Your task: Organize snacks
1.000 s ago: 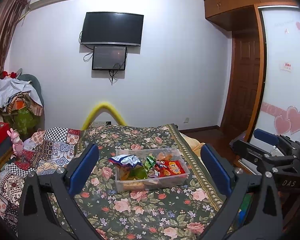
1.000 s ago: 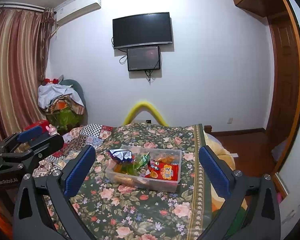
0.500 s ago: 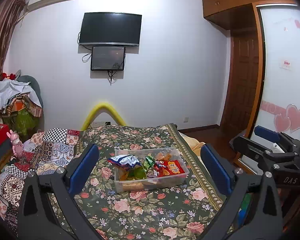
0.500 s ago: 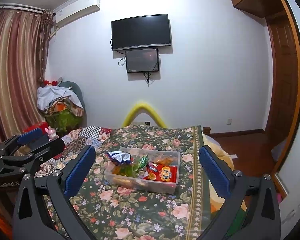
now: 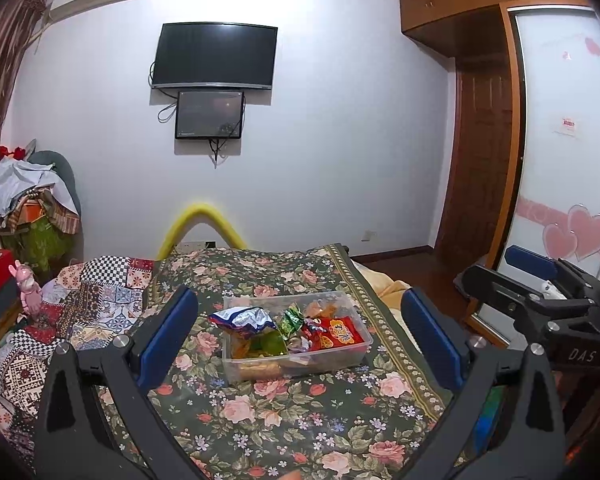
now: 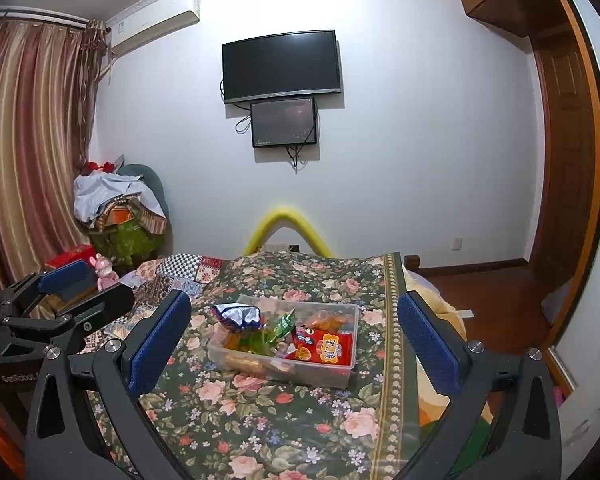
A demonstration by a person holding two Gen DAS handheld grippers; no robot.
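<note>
A clear plastic box (image 5: 340, 360) (image 6: 340, 376) full of snack packets sits on the dark floral bedspread (image 5: 284, 420) (image 6: 260, 412). Inside lie a red packet (image 5: 340, 332) (image 6: 326, 350), a green one (image 5: 290, 320) (image 6: 284, 324) and a blue-and-white bag (image 5: 242, 318) (image 6: 238, 316) sticking up at the left. My left gripper (image 5: 300, 332) is open, well back from the box and above the bed, with nothing between its blue pads. My right gripper (image 6: 296, 332) is open too and holds nothing. Each gripper shows at the edge of the other's view.
A patchwork quilt (image 5: 72, 308) covers the bed's left side. A yellow foam arch (image 5: 202, 224) stands at the bed's far end. A chair piled with clothes (image 5: 28, 208) is at the left, a wooden door (image 5: 484, 168) and wardrobe at the right.
Both grippers have tipped and shifted slightly, so the box sits a little lower in the right wrist view. Both stay open; the snacks have not moved.
</note>
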